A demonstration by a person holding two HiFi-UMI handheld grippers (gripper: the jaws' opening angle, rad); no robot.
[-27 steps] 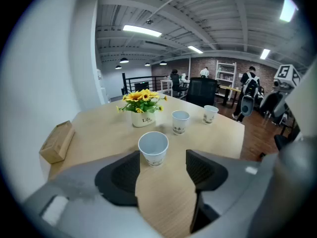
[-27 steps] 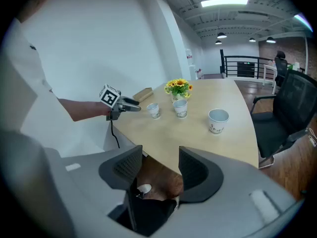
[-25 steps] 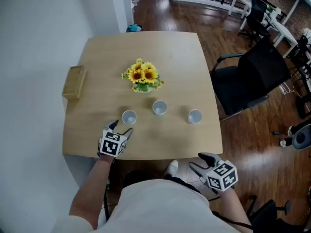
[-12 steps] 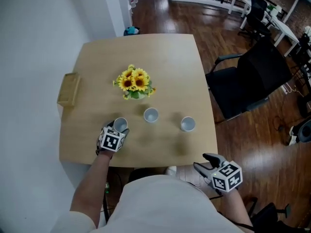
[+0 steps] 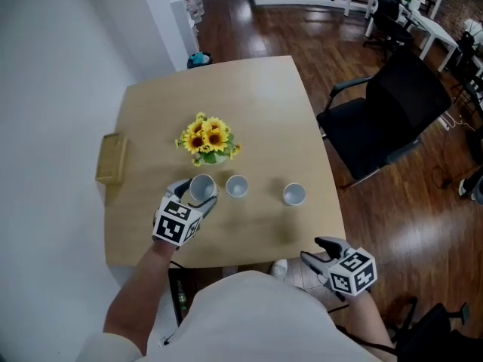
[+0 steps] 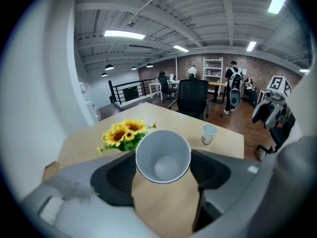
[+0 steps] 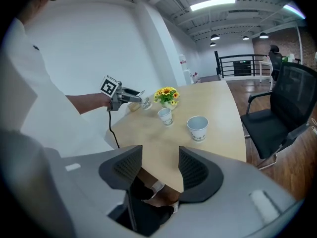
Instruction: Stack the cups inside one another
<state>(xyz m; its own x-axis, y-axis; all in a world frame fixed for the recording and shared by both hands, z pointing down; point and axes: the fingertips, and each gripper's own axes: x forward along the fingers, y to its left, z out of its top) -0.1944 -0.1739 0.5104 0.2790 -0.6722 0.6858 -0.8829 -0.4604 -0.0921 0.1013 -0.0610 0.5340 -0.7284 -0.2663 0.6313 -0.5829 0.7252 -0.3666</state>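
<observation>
Cup (image 5: 201, 188) gripped by left claw (image 6: 164, 167), outer wall unseen, right claw (image 7: 161, 166) agape

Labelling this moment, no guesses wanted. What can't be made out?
Base of the held cup, on the table or lifted: left gripper view shows only its inside; head view, left tool covers it; right gripper view, too small.
Print on far cup: left gripper view, too small.
Wooden box contents: head view, too small.
</observation>
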